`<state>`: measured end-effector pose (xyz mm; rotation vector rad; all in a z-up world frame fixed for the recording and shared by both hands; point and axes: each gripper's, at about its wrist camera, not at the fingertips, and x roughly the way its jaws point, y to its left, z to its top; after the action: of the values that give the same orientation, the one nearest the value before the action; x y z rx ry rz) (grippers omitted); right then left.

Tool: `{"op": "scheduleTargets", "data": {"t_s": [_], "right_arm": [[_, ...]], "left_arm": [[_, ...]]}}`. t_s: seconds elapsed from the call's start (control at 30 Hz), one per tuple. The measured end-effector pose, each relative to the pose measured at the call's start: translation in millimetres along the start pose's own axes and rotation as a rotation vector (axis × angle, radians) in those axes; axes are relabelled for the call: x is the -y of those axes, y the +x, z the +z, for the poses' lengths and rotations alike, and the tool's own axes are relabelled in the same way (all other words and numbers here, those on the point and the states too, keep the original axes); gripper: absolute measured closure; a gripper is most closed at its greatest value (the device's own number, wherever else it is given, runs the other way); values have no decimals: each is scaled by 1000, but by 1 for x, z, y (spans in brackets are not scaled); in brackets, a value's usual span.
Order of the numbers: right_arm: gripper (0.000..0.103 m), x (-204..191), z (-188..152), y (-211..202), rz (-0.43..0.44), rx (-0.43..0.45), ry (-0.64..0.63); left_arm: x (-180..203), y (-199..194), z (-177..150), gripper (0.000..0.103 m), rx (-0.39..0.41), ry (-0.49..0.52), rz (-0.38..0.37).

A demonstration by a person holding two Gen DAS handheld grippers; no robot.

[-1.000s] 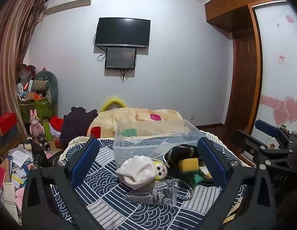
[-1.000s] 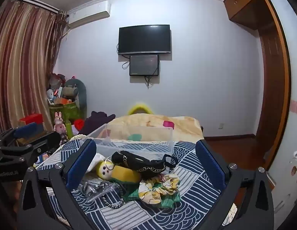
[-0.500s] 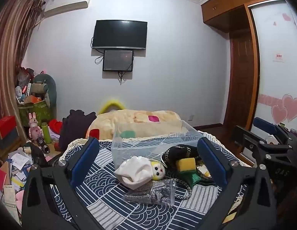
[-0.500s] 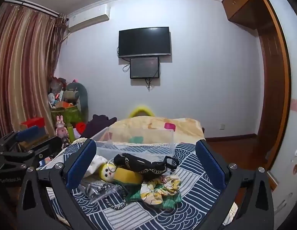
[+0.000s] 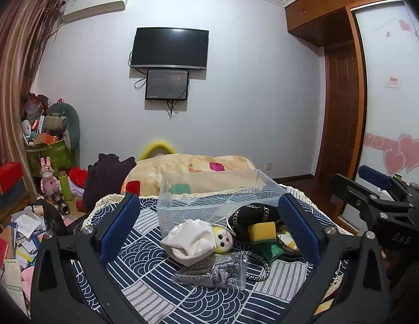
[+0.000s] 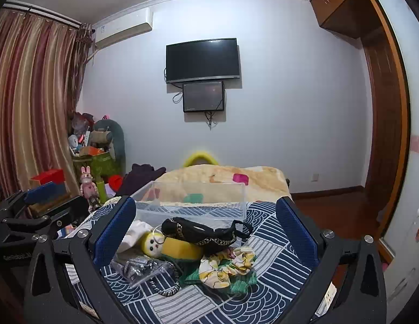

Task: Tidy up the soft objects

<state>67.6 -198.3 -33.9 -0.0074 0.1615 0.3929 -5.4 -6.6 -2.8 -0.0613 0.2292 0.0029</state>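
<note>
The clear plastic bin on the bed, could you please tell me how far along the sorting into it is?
Nothing looks done: the clear plastic bin appears empty. Nothing is in hand; the left gripper and right gripper are both open. Left to sort: the white cloth, yellow plush doll, black chain bag, floral scrunchie and zip bag in front of it.

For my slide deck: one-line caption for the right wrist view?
Open right gripper faces a pile of soft things before an empty clear bin.

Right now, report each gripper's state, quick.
Left gripper: open, holding nothing, fingers spread wide around the pile.
Right gripper: open, holding nothing, fingers spread wide around the pile.
</note>
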Motion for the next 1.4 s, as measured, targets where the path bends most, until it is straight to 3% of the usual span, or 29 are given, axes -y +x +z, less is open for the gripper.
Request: {"op": "scheduleTargets", "data": {"t_s": [1.4], "right_arm": [[0, -2, 0, -1, 20, -12, 14]], "left_arm": [[-3, -2, 0, 0, -5, -13, 1]]}}
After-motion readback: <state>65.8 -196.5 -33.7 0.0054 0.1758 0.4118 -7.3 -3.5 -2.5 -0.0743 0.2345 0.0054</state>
